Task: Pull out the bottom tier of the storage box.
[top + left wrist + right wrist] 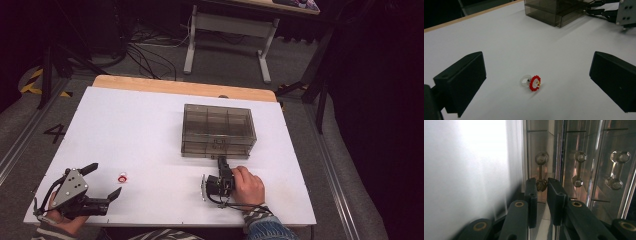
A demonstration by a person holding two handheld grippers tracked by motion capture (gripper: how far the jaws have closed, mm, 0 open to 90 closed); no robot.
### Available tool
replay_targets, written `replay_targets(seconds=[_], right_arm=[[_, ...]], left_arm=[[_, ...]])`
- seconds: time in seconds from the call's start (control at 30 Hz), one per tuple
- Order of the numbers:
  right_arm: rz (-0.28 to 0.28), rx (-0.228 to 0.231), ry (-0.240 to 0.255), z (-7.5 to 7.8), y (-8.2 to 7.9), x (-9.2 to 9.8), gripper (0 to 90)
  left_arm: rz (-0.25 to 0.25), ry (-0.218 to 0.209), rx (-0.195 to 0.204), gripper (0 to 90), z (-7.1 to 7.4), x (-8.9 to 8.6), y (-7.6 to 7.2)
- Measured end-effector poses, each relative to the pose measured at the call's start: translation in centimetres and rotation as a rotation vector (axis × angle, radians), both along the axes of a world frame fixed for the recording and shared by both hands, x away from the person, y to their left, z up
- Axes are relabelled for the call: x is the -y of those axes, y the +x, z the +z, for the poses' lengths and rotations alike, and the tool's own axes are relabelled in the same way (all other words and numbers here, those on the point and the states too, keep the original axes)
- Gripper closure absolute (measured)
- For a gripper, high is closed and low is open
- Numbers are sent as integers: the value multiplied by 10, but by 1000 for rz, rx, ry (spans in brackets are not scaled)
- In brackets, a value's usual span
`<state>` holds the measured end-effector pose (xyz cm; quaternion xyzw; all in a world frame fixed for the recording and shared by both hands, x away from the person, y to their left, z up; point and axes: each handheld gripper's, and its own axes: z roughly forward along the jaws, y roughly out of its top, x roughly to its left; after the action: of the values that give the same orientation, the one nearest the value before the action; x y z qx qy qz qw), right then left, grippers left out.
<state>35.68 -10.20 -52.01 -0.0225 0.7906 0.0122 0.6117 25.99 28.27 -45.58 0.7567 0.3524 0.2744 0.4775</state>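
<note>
A smoky see-through drawer box [218, 129] stands right of the table's middle. My right gripper [221, 161] reaches its front low down. The jaws sit tight on either side of the lowest drawer's handle [541, 171], with my right gripper [541, 185] shut on the handle's near knob. That drawer [564, 20] stands slightly forward of the box front. A small clear ring with a red beaded flower [532, 82] lies on the white table [150, 125]. My left gripper [537, 63] is open, and the ring lies just ahead of its wide jaws. Near the front left corner, my left gripper [105, 180] points right toward the ring [122, 177].
Two more drawer handles [577, 168] [617, 170] show beside the held one. The table's wooden back edge [185, 87] lies behind the box. Beyond it stand a desk frame [227, 30] and floor cables. A hand [247, 185] holds the right gripper near the front edge.
</note>
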Motion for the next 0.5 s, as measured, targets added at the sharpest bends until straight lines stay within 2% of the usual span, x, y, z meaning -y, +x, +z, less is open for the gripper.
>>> replay_targets(seconds=[0.03,0.07,0.13,0.3,0.37,0.4,0.47,0.5], right_arm=[[16,8,-1,0,0,1,789],[-7,-7,15,-1,-2,1,789],[-7,-9,19,0,-2,1,788],[9,-10,7,2,-1,1,784],[9,-22,28,2,-2,1,778],[25,-21,17,3,-2,1,767],[27,-23,24,3,-2,1,752],[12,-35,37,3,-4,1,750]], left_arm=[[2,-3,-1,13,0,0,0],[2,-3,-2,13,0,0,0],[1,-3,-2,13,0,0,0],[2,-3,-2,13,0,0,0],[2,-4,-2,13,0,0,0],[2,-2,-1,13,0,0,0],[0,0,0,13,0,0,0],[1,-3,-2,13,0,0,0]])
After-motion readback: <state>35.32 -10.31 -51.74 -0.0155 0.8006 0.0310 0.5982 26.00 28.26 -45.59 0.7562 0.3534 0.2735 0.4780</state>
